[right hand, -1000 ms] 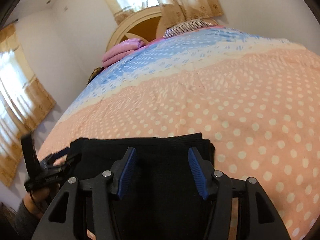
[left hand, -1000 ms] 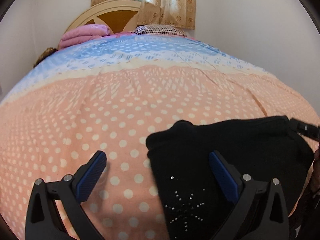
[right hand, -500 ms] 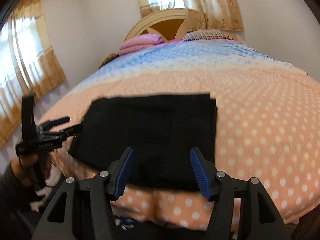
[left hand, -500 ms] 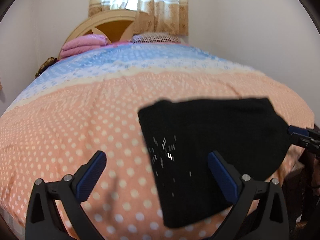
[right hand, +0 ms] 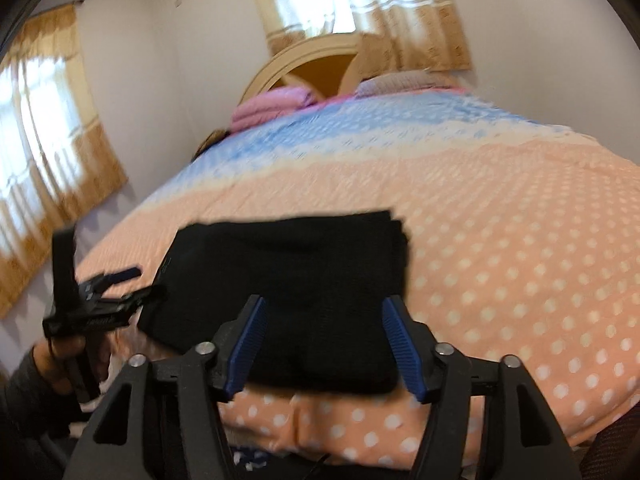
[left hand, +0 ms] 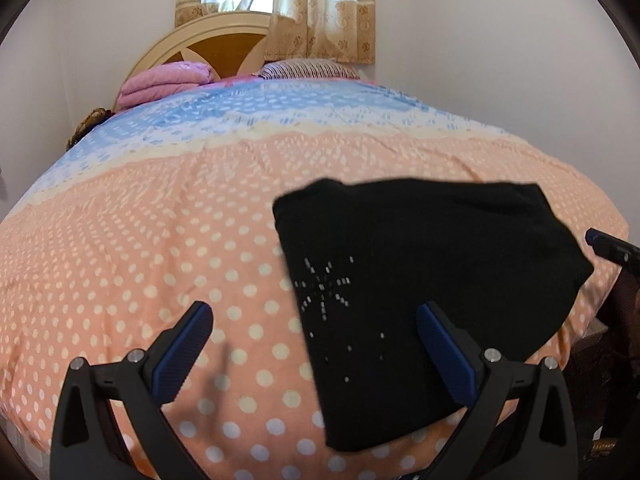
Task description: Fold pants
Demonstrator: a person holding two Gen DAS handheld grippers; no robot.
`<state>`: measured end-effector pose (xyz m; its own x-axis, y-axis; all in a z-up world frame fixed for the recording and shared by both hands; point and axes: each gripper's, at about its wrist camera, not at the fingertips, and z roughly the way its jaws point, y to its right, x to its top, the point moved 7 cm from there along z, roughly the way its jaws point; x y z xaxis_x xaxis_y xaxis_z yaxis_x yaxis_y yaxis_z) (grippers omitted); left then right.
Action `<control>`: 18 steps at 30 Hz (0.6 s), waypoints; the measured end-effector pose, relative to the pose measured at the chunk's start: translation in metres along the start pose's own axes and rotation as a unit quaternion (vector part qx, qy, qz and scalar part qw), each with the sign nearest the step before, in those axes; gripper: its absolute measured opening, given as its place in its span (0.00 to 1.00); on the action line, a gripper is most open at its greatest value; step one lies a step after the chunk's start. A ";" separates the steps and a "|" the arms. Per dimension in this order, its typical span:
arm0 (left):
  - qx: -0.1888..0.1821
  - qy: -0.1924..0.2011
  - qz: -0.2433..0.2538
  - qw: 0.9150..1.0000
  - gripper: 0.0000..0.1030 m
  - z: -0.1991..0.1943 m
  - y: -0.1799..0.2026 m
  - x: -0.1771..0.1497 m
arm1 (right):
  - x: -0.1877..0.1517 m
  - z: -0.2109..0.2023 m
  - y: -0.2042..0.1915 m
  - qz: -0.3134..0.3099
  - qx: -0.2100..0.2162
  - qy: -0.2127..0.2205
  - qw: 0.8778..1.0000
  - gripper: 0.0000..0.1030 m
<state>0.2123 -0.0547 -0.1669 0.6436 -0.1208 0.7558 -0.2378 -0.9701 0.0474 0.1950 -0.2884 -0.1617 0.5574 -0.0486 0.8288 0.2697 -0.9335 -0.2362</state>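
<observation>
The black pants [left hand: 420, 272] lie folded into a flat rectangle on the peach dotted bedcover [left hand: 160, 260], near the foot edge of the bed. A small rhinestone star shows on their top layer. My left gripper [left hand: 314, 308] hovers in front of them, wide open and empty. Its right finger only overlaps the cloth in the picture. In the right wrist view the pants [right hand: 288, 280] sit just beyond my right gripper [right hand: 324, 302]. Its jaws are opening and nothing is pressed between the pads. The left gripper [right hand: 140, 282] shows there at the pants' left side, held in a hand [right hand: 60, 356].
A folded pink blanket [left hand: 164, 80] and a striped pillow [left hand: 308, 69] lie at the head of the bed by the rounded headboard [left hand: 224, 44]. Curtained windows stand behind and on the left wall [right hand: 48, 152]. White walls close in on both sides.
Both grippers have drawn back from the pants toward the foot of the bed. The pants stay flat on the cover. The right jaws stand a little wider.
</observation>
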 end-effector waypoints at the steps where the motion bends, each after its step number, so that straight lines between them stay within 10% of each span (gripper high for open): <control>1: -0.001 0.001 -0.002 1.000 1.00 0.000 -0.002 0.002 | 0.002 0.002 0.007 0.012 -0.004 -0.002 1.000 0.66; 18: -0.036 -0.034 -0.051 0.997 1.00 0.047 -0.009 0.006 | 0.003 0.058 0.051 0.090 -0.014 -0.052 0.994 0.66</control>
<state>0.2525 -0.0567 -0.1941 0.7145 -0.0393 0.6986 -0.2189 -0.9608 0.1699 0.2564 -0.3153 -0.2005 0.6740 -0.1807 0.7163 0.1366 -0.9224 -0.3613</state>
